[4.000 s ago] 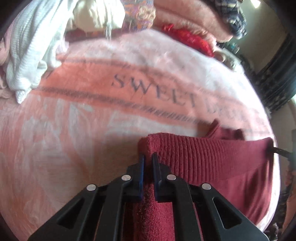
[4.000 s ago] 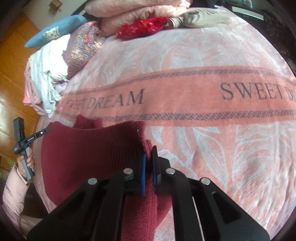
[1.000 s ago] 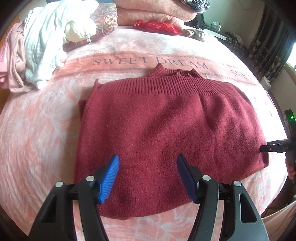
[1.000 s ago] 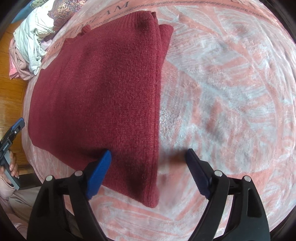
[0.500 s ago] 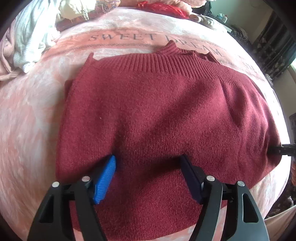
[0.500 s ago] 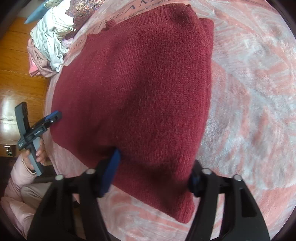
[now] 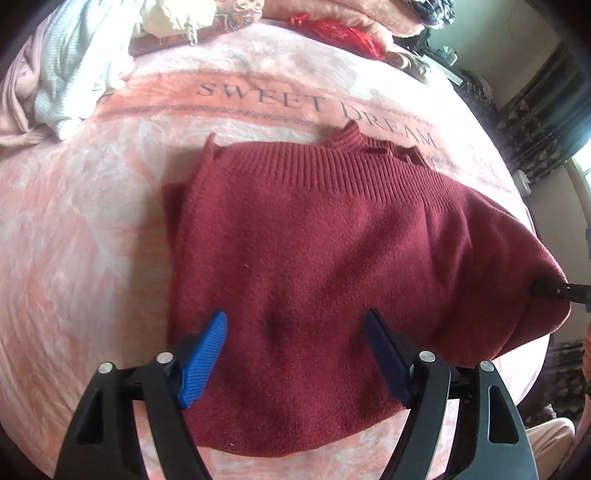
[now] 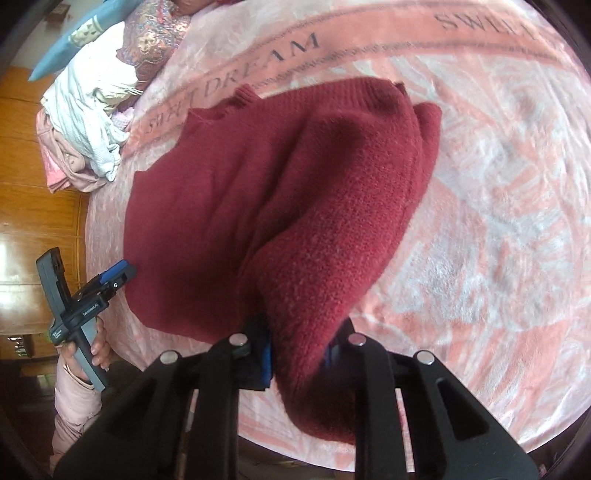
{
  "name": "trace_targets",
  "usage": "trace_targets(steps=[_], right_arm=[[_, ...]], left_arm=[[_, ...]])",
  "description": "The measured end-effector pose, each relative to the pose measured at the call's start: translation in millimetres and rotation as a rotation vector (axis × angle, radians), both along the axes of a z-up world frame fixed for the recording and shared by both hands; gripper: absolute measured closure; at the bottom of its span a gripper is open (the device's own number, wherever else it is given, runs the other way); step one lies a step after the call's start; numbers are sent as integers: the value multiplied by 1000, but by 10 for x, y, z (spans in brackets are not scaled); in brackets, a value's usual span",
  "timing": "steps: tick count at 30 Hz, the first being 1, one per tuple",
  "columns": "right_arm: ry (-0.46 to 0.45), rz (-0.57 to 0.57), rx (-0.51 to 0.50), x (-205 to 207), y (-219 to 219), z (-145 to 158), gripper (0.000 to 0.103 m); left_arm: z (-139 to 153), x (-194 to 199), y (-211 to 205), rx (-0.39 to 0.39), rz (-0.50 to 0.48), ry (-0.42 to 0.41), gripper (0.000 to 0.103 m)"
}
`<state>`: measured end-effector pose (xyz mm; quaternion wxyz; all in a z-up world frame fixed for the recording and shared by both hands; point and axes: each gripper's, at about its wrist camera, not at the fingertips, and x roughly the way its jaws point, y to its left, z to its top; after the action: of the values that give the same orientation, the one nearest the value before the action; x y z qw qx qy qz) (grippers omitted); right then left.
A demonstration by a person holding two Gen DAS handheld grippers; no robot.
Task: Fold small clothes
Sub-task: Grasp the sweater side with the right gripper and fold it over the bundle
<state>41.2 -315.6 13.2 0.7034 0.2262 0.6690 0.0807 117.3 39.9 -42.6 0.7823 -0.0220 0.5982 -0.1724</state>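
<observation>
A dark red knitted sweater (image 7: 332, 251) lies folded on the pink "SWEET DREAM" blanket (image 7: 92, 221), with its ribbed hem and collar at the far side. My left gripper (image 7: 295, 315) hovers over the sweater's near edge. Its jaws are opening wider and its blue pads grip nothing. In the right wrist view my right gripper (image 8: 299, 350) is closing, and its pads pinch the sweater's (image 8: 295, 184) near right edge. That side is lifted off the blanket (image 8: 498, 184) in a hump. The left gripper (image 8: 118, 273) shows at the sweater's left side, and the right gripper's tip (image 7: 554, 290) shows at its right end.
A heap of white and pink clothes (image 7: 74, 66) lies at the blanket's far left. A red item (image 7: 332, 33) and folded pink bedding sit at the back. Wooden floor (image 8: 37, 184) lies beyond the bed's left edge. A hand (image 8: 99, 347) holds the left gripper's handle.
My right gripper went from wide open to closed on the sweater's right edge and raised it. My left gripper moved in over the near edge and spread a little wider.
</observation>
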Motion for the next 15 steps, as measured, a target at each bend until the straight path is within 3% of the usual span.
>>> trace_targets(steps=[7, 11, 15], right_arm=[[-127, 185, -114, 382, 887, 566, 85], [-161, 305, -135, 538, 1521, 617, 86], [-167, 416, -126, 604, 2111, 482, 86]], left_arm=[[97, 112, 297, -24, 52, 11, 26], [86, 166, 461, -35, 78, 17, 26], [24, 220, 611, -44, 98, 28, 26]])
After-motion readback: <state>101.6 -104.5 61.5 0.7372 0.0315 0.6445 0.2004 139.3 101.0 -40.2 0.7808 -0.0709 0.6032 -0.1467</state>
